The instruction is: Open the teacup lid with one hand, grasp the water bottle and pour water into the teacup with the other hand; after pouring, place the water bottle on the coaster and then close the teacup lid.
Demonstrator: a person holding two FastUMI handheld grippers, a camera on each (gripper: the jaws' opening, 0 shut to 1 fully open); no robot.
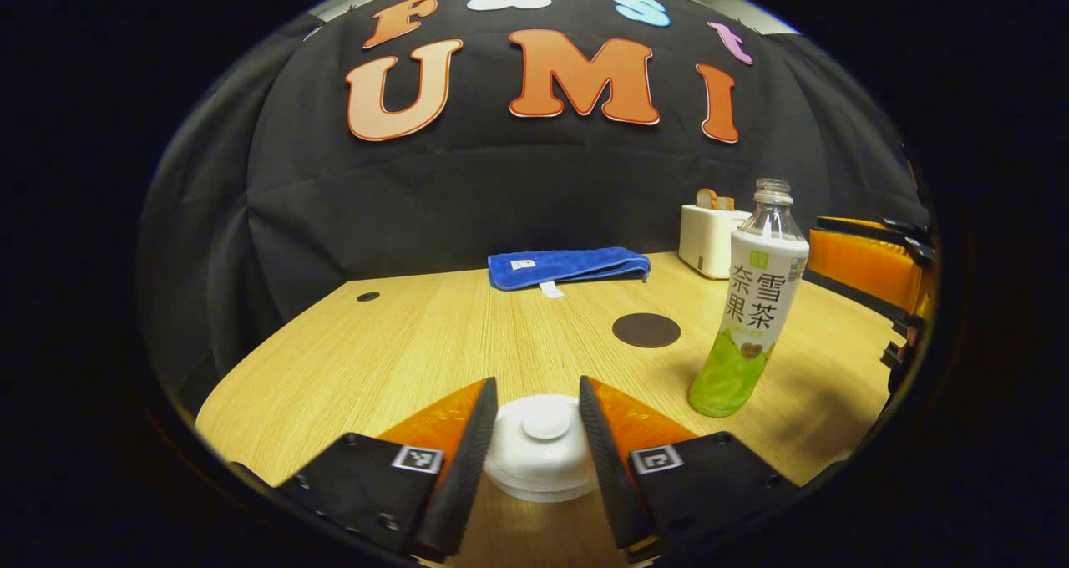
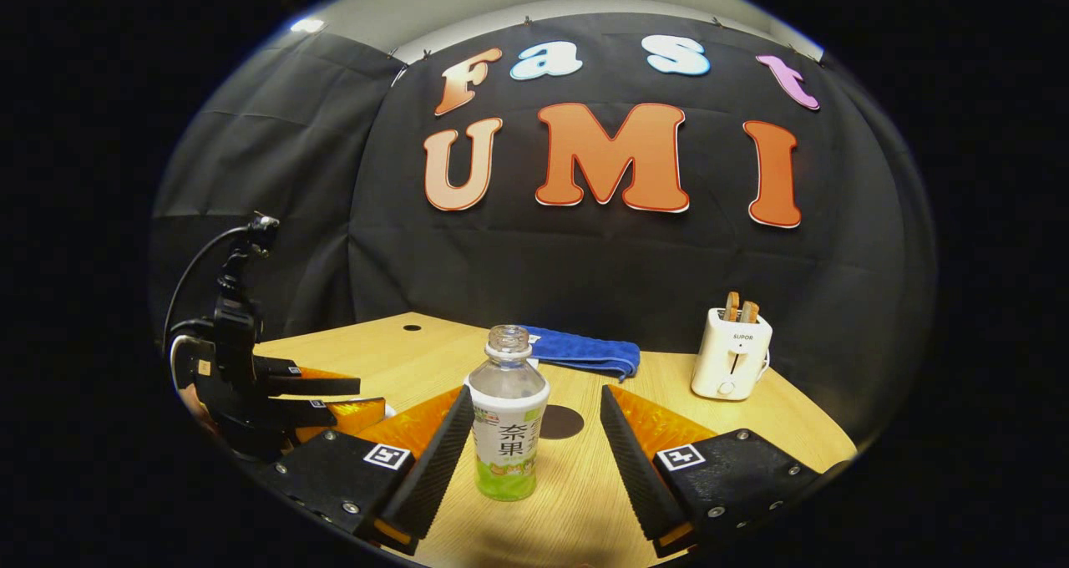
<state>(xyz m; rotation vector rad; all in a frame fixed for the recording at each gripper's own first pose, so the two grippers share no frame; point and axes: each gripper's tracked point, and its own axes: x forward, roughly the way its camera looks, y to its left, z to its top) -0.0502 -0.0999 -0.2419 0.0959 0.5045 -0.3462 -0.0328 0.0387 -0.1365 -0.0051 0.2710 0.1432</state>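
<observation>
Teacup lid [image 1: 541, 443] between left tongs [image 1: 534, 434]; right tongs [image 2: 530, 443] flank bottle [image 2: 506, 422].

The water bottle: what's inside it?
The water bottle is uncapped and clear near its neck, with nothing visible there. A printed label wraps the rest of the body, so any water level is hidden.

Staged recording booth, not a real home: black cloth wall [image 2: 585, 276] hung close behind a wooden table [image 2: 576, 501]. Household props on the table: toaster [image 2: 732, 354] w/ bread at back right, folded blue towel [image 2: 585, 351] left of toaster, against the cloth.
</observation>
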